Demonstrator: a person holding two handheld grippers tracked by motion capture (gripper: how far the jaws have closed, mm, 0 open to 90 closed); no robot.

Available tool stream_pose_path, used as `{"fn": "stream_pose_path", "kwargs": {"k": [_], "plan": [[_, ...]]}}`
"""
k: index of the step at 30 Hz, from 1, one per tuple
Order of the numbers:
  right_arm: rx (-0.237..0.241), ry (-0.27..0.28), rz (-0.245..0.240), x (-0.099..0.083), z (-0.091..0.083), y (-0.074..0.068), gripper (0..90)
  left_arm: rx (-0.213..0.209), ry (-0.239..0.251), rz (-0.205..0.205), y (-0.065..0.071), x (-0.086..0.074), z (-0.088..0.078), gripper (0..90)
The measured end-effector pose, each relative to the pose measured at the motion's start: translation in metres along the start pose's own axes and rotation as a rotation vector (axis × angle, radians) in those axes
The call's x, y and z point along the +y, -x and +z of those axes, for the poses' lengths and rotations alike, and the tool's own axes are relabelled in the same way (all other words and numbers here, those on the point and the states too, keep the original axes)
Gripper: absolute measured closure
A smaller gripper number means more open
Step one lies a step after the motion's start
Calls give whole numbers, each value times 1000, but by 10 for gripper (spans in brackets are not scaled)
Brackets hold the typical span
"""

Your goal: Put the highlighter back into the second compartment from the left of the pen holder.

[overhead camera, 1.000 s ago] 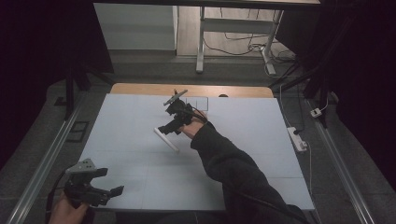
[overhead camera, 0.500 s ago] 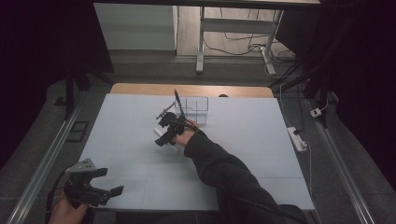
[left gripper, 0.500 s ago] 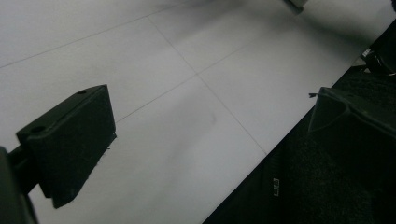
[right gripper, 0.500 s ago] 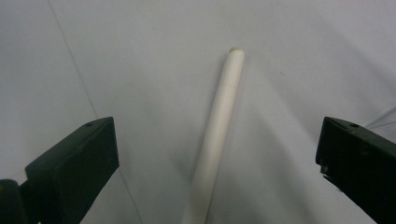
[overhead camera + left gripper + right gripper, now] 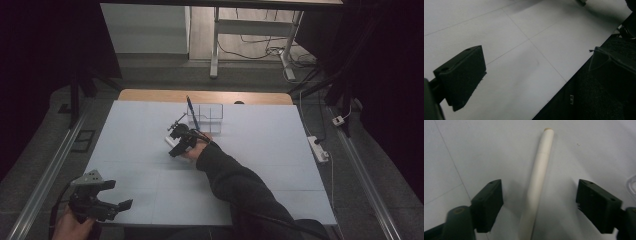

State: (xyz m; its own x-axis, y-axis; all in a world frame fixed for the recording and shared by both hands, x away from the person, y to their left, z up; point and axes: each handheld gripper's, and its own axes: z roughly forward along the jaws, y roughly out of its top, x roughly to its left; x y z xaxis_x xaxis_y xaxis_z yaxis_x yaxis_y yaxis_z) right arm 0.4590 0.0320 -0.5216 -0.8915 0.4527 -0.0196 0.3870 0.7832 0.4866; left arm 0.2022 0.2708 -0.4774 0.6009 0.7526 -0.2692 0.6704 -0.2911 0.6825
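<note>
White pen [image 5: 537, 182] lies flat on the pale surface [image 5: 280, 165], just short of the clear box [image 5: 207, 117] that stands at the far edge toward 12 o'clock; in the high view one end of the pen [image 5: 170, 142] pokes out at 9 o'clock of the right gripper [image 5: 179, 144]. A blue pen [image 5: 191, 113] already stands tilted in that box.

Handling, judged: slim, rigid plastic barrel, light. Smooth and round, so likely to roll or squirt sideways if pinched off-centre. Not fragile. Best hold looks to be mid-barrel, pads square across it, so that it does not tip when lifted.

Right gripper [image 5: 539, 205]: hangs low over the pen, jaws straddling the barrel, one at 9 o'clock and one at 3 o'clock of it in the right gripper view. The jaws have just been closing, with the pen between them. A clear gap remains on both sides; neither pad touches the barrel, so nothing is held. The barrel runs slightly nearer the 9 o'clock jaw.

Left gripper [image 5: 100, 202]: rests near the front corner of the surface at 7 o'clock in the high view, well apart from the pen. Jaws stand apart, nothing between them but bare surface [image 5: 506, 30] in the left gripper view.
</note>
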Motion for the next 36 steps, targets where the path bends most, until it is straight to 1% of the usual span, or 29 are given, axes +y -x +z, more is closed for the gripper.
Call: {"fn": "stream_pose_path", "kwargs": {"k": [1,4,5,7,11,12,13,15,16,18,20,24,28,29,31,33,34,35,36], "plan": [[-6,-2,-5,0,-1,0,304,0,0,-1,0,0,0,10],[-5,1,7,2,-2,0,437,-1,1,-2,0,0,0,10],[-9,-5,-5,2,-3,0,475,-1,0,-2,0,0,0,10],[-8,-5,-9,2,-4,-1,518,-1,0,-1,0,0,0,10],[-11,-12,0,3,-5,-3,667,-1,0,-1,0,0,0,10],[-3,-16,9,4,-5,-4,710,-1,-1,0,0,0,0,10],[-3,-22,6,5,-5,-4,731,0,-1,1,0,0,0,10],[-7,-23,24,5,-5,-6,749,0,-2,2,0,0,0,11],[-14,-32,12,5,-5,-4,780,0,-3,2,0,0,0,11],[-6,-31,44,6,-5,-4,783,0,-2,1,0,0,0,11],[-9,-37,46,6,-5,-3,784,-1,-2,1,0,0,0,11],[-4,-37,93,6,-5,-3,786,-1,-3,3,0,0,0,12],[-1,-19,106,5,-6,-1,787,-1,-3,2,0,0,0,12],[3,-11,120,5,-7,-2,787,-1,-3,3,0,0,0,12],[3,2,97,4,-10,0,787,-1,-3,3,0,0,0,12],[4,26,90,5,-14,-3,787,-1,-3,3,0,0,0,12],[-1,31,63,5,-16,-2,787,-1,-3,3,0,0,0,12],[2,46,70,6,-17,-4,787,-1,-3,3,0,0,0,12],[2,59,64,7,-20,-5,787,-1,-3,2,0,0,0,12]]}}
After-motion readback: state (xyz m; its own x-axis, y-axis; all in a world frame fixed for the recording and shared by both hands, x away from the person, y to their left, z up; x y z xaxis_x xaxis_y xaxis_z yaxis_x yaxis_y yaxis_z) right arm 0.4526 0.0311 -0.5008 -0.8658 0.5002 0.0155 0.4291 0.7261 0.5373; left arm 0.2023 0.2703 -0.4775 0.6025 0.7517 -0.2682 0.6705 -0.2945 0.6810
